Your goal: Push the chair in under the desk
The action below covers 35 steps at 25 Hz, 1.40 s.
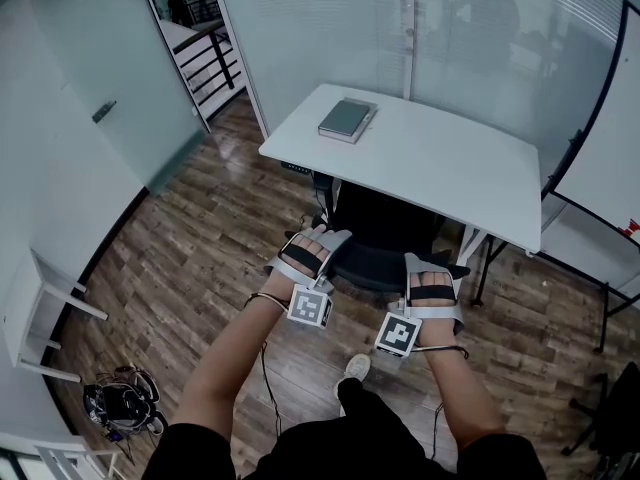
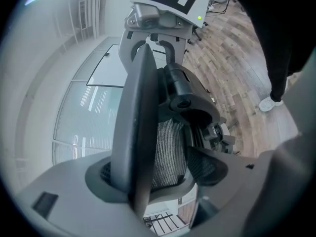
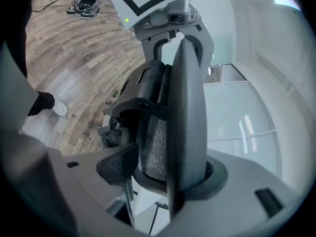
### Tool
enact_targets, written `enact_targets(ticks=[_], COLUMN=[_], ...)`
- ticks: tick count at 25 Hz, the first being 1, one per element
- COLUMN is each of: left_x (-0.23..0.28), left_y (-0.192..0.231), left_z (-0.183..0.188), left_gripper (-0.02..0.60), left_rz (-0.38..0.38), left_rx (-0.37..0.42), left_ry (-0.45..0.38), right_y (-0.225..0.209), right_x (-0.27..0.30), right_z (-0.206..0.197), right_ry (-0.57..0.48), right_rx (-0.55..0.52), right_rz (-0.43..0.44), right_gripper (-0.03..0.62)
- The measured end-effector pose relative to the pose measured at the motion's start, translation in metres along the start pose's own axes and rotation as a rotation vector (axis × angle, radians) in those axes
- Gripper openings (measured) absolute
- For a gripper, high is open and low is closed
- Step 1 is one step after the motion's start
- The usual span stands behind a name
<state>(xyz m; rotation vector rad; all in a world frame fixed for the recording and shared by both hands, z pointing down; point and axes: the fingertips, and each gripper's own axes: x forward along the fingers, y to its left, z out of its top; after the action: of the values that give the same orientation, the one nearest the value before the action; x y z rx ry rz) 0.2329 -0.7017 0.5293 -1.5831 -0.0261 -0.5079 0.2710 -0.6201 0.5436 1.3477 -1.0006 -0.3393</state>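
Note:
A black mesh office chair point(image 1: 385, 236) stands partly under the white desk point(image 1: 440, 168), its back towards me. My left gripper point(image 1: 318, 242) is clamped on the left part of the chair back's top edge. My right gripper point(image 1: 432, 266) is clamped on the right part. In the left gripper view the dark rim of the chair back point(image 2: 134, 132) runs between the jaws of the left gripper point(image 2: 148, 194), which press on it. The right gripper view shows the same: the rim point(image 3: 186, 117) is pinched in the right gripper point(image 3: 174, 189). The seat is hidden under the desk.
A grey notebook point(image 1: 346, 118) lies on the desk's far left corner. Glass partitions stand behind the desk, and a whiteboard frame point(image 1: 600, 118) to the right. A bundle of gear and cables point(image 1: 122, 406) lies on the wood floor at lower left. A white rack point(image 1: 35, 313) is at far left.

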Motion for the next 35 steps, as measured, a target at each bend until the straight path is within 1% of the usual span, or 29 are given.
enact_targets(ticks=[8, 11, 16, 20, 25, 28, 32, 35], left_x=[0.038, 0.056, 0.082, 0.107, 0.123, 0.132, 0.146, 0.151], left_y=[0.013, 0.017, 0.021, 0.023, 0.029, 0.033, 0.037, 0.042], left_z=[-0.038, -0.046, -0.064, -0.071, -0.081, -0.084, -0.09, -0.095], left_gripper=[0.37, 0.371, 0.371, 0.371, 0.37, 0.371, 0.371, 0.37], left_rz=[-0.004, -0.009, -0.028, -0.046, -0.073, -0.075, -0.051, -0.07], left_rx=[0.012, 0.008, 0.025, 0.024, 0.038, 0.029, 0.027, 0.029], left_ry=[-0.021, -0.032, -0.038, -0.052, -0.053, -0.066, -0.081, -0.077], right_y=[-0.02, -0.024, -0.033, -0.044, -0.052, -0.06, -0.068, -0.073], right_x=[0.046, 0.063, 0.091, 0.112, 0.129, 0.137, 0.148, 0.157], right_z=[0.013, 0.011, 0.009, 0.003, 0.002, 0.0, 0.0, -0.001], right_ry=[0.022, 0.028, 0.042, 0.049, 0.061, 0.065, 0.07, 0.076], right_rx=[0.02, 0.03, 0.0, 0.003, 0.002, 0.002, 0.009, 0.012], right_rz=[-0.003, 0.01, 0.006, 0.007, -0.001, -0.011, -0.022, -0.02], right_gripper=[0.281, 0.281, 0.288, 0.288, 0.29, 0.288, 0.29, 0.29])
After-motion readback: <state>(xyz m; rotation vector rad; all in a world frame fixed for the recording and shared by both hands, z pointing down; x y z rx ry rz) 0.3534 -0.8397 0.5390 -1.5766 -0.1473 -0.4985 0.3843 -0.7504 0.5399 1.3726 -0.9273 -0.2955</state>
